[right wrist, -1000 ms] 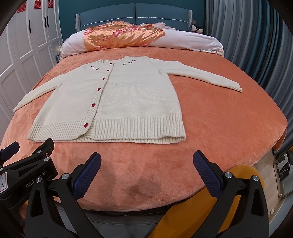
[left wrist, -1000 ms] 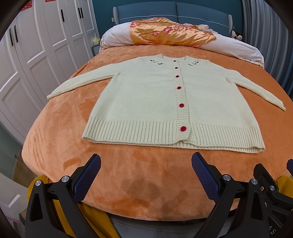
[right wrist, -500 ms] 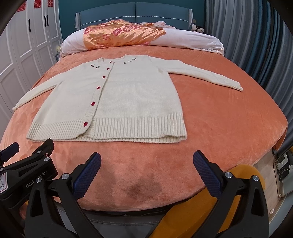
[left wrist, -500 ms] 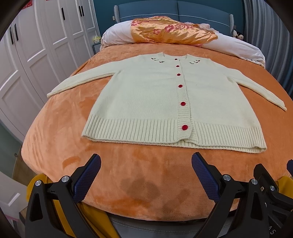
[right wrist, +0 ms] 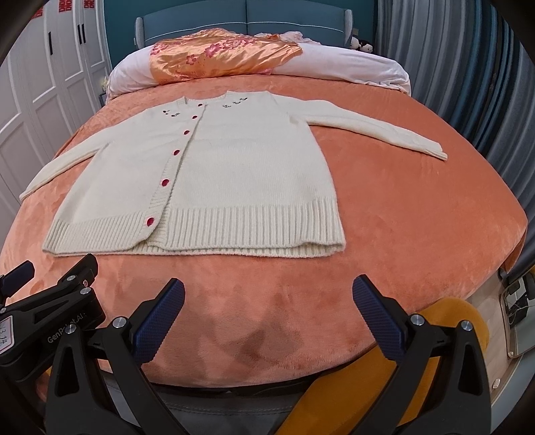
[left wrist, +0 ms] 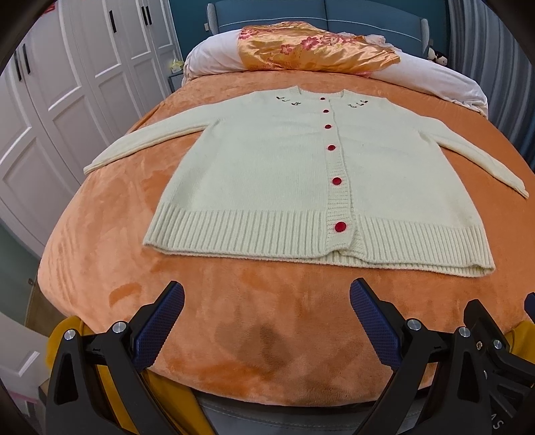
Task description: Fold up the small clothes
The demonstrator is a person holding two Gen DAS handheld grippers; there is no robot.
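A cream knitted cardigan [left wrist: 267, 174] [right wrist: 240, 180] with red buttons lies flat and buttoned on the orange bedspread [left wrist: 100, 234] [right wrist: 418, 217]. Both sleeves are spread out sideways and the ribbed hem faces me. My left gripper [left wrist: 266, 294] hovers open over the bed's near edge, short of the hem, with nothing between its blue pads. My right gripper [right wrist: 268, 293] is open too, just in front of the hem's right half. The left gripper's body shows at the lower left of the right wrist view.
White pillows [left wrist: 214, 57] and a folded orange floral quilt [left wrist: 311, 47] lie at the blue headboard [right wrist: 247, 16]. White wardrobe doors [left wrist: 67, 83] stand on the left, grey curtains [right wrist: 468, 67] on the right. Yellow clothing [right wrist: 444, 321] shows beneath the grippers.
Both grippers have edged slightly forward toward the cardigan's hem, still open. The cardigan has not moved.
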